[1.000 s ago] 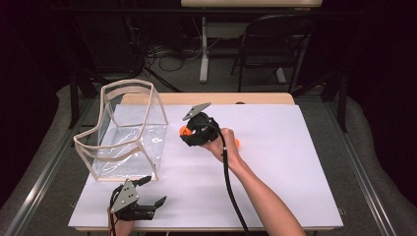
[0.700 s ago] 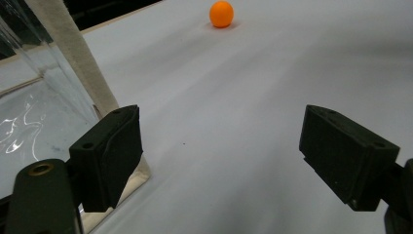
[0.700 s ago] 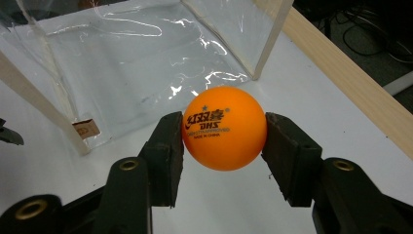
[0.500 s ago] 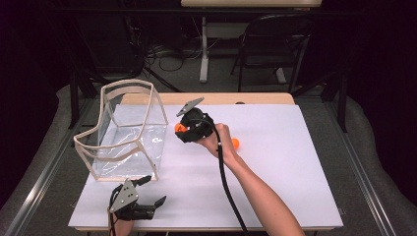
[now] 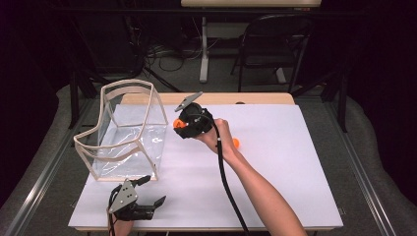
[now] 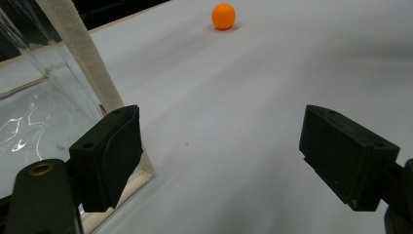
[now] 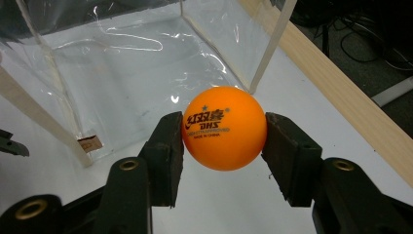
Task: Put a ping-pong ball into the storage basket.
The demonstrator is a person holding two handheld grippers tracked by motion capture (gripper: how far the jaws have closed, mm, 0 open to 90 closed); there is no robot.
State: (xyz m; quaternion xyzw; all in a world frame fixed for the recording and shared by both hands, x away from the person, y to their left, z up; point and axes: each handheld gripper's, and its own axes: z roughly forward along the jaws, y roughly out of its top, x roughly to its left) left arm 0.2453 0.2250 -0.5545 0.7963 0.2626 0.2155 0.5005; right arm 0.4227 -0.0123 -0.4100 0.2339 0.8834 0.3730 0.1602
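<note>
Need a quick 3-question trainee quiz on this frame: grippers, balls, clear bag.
1. True or false: the right gripper is shut on an orange ball.
2. How do the left gripper jaws stand? A) open, nothing between them B) shut on the clear bag
3. Where is the second ball?

Key: 1 true. 2 A. 3 Loose on the white table, beside the person's right hand.

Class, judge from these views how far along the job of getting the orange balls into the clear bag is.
Done: nothing shows inside the clear bag. In hand: the right gripper clamps one orange ball just short of the bag. Left: dropping it in, then fetching the second ball from the table. The left gripper waits open.
</note>
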